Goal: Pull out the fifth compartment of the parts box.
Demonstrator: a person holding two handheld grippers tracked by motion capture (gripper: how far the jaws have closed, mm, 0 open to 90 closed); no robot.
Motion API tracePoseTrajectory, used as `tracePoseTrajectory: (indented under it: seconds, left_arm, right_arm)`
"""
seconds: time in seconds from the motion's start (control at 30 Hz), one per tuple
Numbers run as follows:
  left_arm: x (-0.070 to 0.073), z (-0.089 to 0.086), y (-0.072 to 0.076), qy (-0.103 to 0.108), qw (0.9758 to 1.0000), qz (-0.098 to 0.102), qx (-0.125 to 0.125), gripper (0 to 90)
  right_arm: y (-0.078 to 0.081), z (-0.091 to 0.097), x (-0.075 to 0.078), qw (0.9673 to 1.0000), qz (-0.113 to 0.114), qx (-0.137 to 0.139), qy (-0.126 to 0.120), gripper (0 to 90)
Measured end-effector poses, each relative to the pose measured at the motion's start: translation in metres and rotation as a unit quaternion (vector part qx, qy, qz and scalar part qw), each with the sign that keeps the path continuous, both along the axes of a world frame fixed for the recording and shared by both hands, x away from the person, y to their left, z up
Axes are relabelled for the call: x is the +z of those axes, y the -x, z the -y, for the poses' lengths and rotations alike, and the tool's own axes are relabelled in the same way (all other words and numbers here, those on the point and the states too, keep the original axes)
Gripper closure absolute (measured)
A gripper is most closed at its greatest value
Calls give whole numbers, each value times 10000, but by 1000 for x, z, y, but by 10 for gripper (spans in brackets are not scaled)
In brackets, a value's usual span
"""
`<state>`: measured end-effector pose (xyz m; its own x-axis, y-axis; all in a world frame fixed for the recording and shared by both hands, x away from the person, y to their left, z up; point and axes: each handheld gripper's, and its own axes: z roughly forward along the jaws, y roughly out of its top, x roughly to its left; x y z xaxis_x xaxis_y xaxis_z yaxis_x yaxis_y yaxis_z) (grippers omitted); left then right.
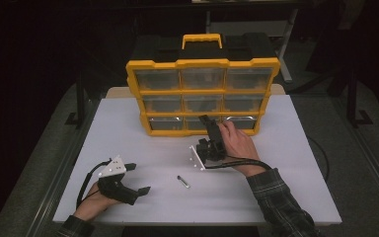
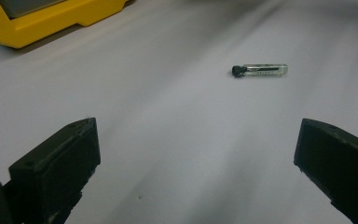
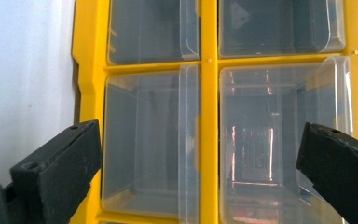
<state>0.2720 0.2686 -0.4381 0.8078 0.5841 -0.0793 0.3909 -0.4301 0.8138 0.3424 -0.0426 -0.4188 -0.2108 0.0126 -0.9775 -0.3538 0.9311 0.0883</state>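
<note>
A yellow organizer (image 1: 202, 63) with clear plastic drawers stands upright at the back middle of the white table (image 1: 128, 128). A small clear vial (image 1: 182, 181) with a black cap lies flat on the table in front of it. My left gripper (image 1: 140, 177) rests open at the front left, its jaws pointing toward the vial (image 2: 260, 70), well short of it. My right gripper (image 1: 208, 123) is open, held up close to the bottom row of drawers. In the right gripper view, the jaws of the right gripper (image 3: 200, 156) span two clear drawers (image 3: 149, 140) and hold nothing.
The organizer's yellow corner (image 2: 51, 18) shows at the far left of the left gripper view. A black carry handle area and dark cases (image 1: 246, 42) sit behind the organizer. Bare table lies on both sides of the vial. Cables trail from both grippers.
</note>
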Motion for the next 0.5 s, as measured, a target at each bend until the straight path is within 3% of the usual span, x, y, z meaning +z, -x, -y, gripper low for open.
tracePoseTrajectory:
  seconds: [0.23,0.5]
  left_arm:
    - [0,0,0,-5,10000,24,-11,0]
    - [0,-1,0,-23,10000,15,2,0]
  right_arm:
    - [-1,-1,5,10000,96,-7,-4,0]
    - [-4,3,14,9996,186,-108,-185,0]
